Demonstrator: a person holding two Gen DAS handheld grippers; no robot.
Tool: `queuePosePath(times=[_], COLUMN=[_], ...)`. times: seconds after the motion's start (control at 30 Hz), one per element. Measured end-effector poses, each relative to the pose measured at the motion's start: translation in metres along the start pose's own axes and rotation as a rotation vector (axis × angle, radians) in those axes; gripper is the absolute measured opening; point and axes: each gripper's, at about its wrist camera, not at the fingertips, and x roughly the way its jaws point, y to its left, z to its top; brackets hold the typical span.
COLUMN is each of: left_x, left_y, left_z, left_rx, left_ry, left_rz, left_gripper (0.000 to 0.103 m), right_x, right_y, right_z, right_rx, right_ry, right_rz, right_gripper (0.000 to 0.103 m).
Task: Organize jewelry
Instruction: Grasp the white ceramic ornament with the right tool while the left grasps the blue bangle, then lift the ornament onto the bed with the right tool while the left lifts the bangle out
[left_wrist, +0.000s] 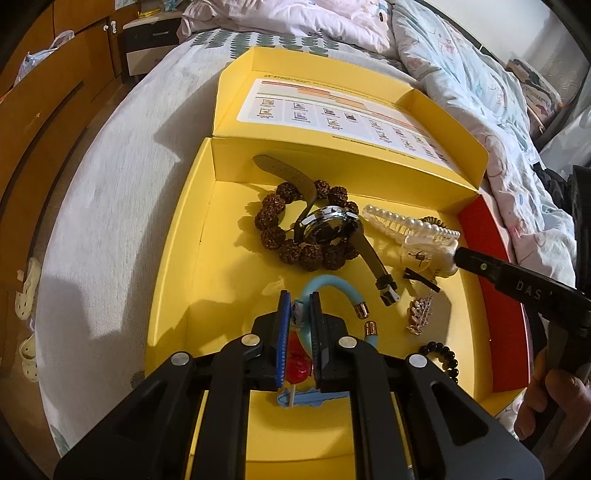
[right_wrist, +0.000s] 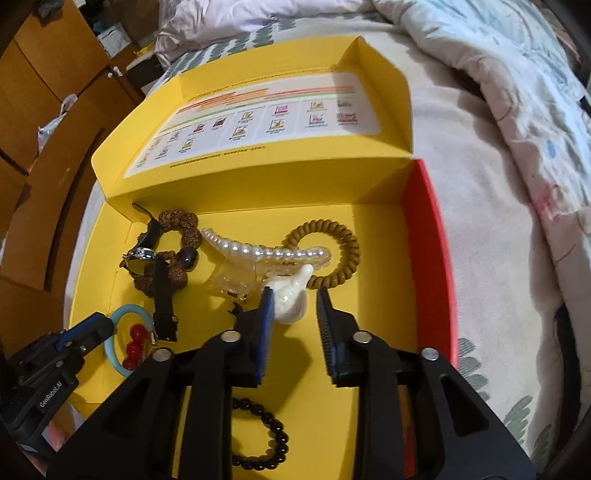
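In the left wrist view my left gripper (left_wrist: 298, 308) is shut on a light blue bangle (left_wrist: 332, 285) with gold end caps, low over the floor of the yellow box (left_wrist: 173, 266). Red beads (left_wrist: 297, 363) hang under the jaws. My right gripper (right_wrist: 295, 301) stands open over a white carved ornament (right_wrist: 290, 297), which lies against the left finger with a gap to the right one. Behind it are a pearl hair claw (right_wrist: 258, 254) and a brown spiral hair tie (right_wrist: 334, 254). A watch (left_wrist: 328, 225) rests on a brown bead bracelet (left_wrist: 271, 219).
A black bead bracelet (right_wrist: 271, 435) lies near the box's front, a small sparkly brooch (left_wrist: 419, 314) beside it. The open lid (right_wrist: 266, 122) stands behind, a red wall (right_wrist: 430, 258) on the right. The box sits on a bed with quilts (right_wrist: 517, 129); wooden cabinets (left_wrist: 44, 110) are left.
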Motion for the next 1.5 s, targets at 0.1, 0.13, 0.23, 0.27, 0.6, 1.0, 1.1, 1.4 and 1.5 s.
queuePosePath(times=[0.1, 0.13, 0.23, 0.27, 0.6, 1.0, 1.1, 1.4, 1.5], left_x=[0.000, 0.000, 0.000, 0.000, 0.000, -0.010, -0.019, -0.077, -0.097], left_y=[0.000, 0.001, 0.000, 0.001, -0.002, 0.003, 0.001, -0.016, -0.023], left_z=[0.000, 0.000, 0.000, 0.000, -0.002, 0.001, 0.000, -0.019, -0.039], left_rx=[0.000, -0.002, -0.003, -0.005, 0.004, -0.011, -0.014, 0.029, 0.056], left_ry=[0.000, 0.001, 0.001, 0.001, 0.004, -0.014, -0.026, -0.089, -0.099], left_rz=[-0.001, -0.002, -0.002, -0.004, -0.008, -0.016, -0.027, -0.046, -0.064], left_gripper=[0.010, 0.010, 0.010, 0.010, 0.010, 0.010, 0.010, 0.010, 0.010], right_x=[0.006, 0.007, 0.013, 0.015, 0.036, 0.001, -0.023, -0.091, -0.111], right_y=[0.006, 0.007, 0.010, 0.011, 0.014, 0.008, 0.005, 0.004, -0.004], right_z=[-0.001, -0.002, -0.001, -0.001, 0.003, 0.009, 0.006, -0.019, -0.039], right_rx=[-0.025, -0.028, -0.025, -0.028, -0.045, -0.019, -0.009, 0.007, 0.015], right_ry=[0.018, 0.020, 0.023, 0.026, 0.067, -0.002, -0.037, -0.099, -0.116], right_rz=[-0.031, -0.029, -0.023, -0.026, -0.016, -0.007, 0.004, 0.050, 0.056], right_gripper=[0.052, 0.055, 0.055, 0.055, 0.033, 0.033, 0.033, 0.033, 0.033])
